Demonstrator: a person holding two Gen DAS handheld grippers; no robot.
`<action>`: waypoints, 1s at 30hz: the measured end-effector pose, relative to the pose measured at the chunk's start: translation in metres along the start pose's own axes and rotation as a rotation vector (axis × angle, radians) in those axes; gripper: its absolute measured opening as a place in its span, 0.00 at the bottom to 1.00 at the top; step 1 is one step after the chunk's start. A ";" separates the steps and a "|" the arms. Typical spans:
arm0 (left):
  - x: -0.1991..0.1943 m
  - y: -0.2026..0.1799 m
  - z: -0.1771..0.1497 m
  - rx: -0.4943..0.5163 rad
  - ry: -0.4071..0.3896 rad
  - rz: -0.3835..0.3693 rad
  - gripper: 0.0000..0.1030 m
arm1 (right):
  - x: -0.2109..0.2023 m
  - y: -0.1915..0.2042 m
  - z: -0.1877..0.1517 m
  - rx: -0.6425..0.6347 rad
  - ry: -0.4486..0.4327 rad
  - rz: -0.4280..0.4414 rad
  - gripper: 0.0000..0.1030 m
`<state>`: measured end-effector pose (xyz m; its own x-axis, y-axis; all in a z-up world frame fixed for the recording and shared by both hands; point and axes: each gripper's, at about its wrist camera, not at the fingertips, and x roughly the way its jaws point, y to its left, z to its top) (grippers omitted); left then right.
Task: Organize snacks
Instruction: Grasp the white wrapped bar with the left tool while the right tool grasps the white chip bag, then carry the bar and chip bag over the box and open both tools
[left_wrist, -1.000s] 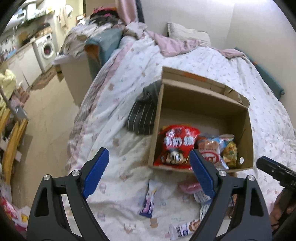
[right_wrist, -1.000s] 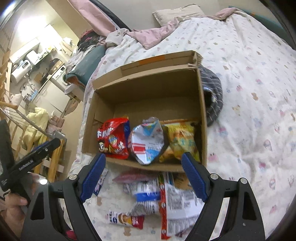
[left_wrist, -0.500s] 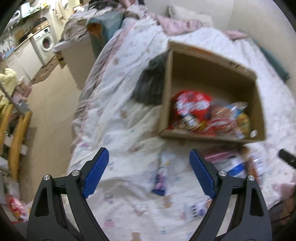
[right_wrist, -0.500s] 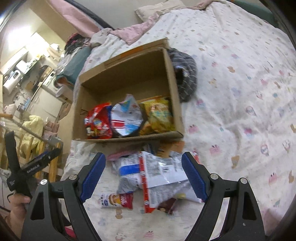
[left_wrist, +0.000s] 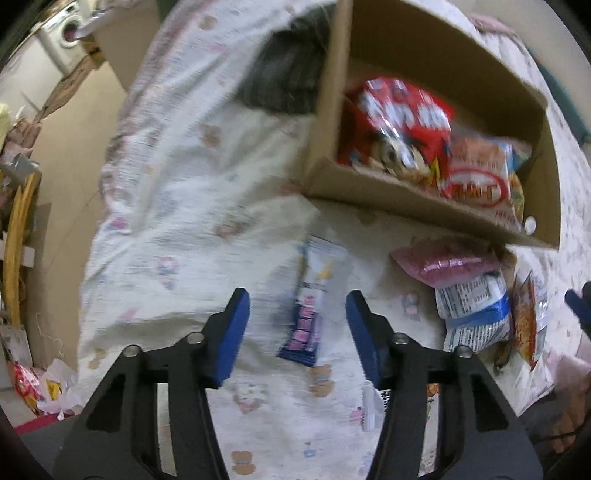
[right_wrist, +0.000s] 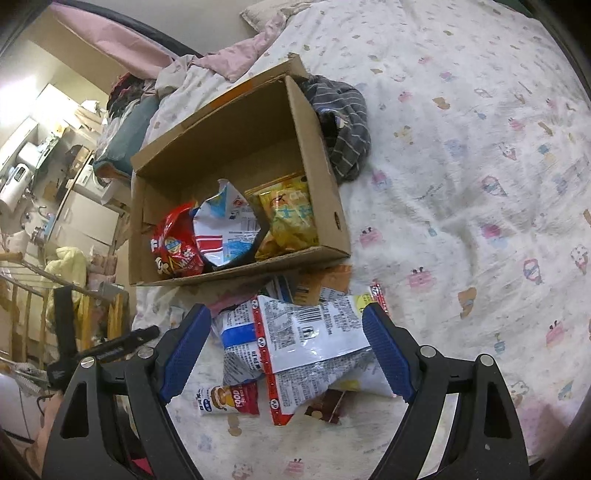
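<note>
**Snacks beside the box on the bed**

Bedding printed with small cartoon figures covers the bed, and an open cardboard box sits on it as the landmark. Inside the box, against its near wall, stand a red snack bag, a white, red and blue bag and a yellow bag. A grey striped garment lies bunched against the box's right wall in the right wrist view.

Just in front of the box's near wall lies a loose heap of packets: a large white bag with a red seam and a barcode, a blue-and-white bag partly under it, a pink pouch tucked against the box, and a small red-and-white packet marked FOOD nearest the camera.

To the left of that heap, apart from it and also in front of the box, lies a slim blue-and-white snack packet. The left gripper points down at it with its jaws closing; the packet lies between the blue pads, which do not yet touch it. The picture is blurred.

The right gripper hangs over the heap with its jaws wide apart, straddling the large white bag and gripping nothing.
</note>
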<state>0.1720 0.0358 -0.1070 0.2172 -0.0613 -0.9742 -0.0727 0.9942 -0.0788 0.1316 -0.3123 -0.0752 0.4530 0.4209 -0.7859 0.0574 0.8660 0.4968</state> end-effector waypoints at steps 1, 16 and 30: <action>0.004 -0.004 0.000 0.010 0.011 0.017 0.47 | 0.001 -0.003 0.000 0.010 0.007 -0.001 0.84; 0.019 -0.013 -0.002 0.038 0.055 0.022 0.13 | 0.071 -0.019 -0.007 0.034 0.265 -0.102 0.96; -0.014 -0.007 -0.009 0.020 0.003 -0.057 0.12 | 0.054 -0.036 -0.015 0.032 0.259 -0.094 0.72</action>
<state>0.1610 0.0294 -0.0944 0.2172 -0.1185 -0.9689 -0.0403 0.9907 -0.1302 0.1411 -0.3172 -0.1413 0.2023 0.3977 -0.8949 0.1179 0.8973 0.4254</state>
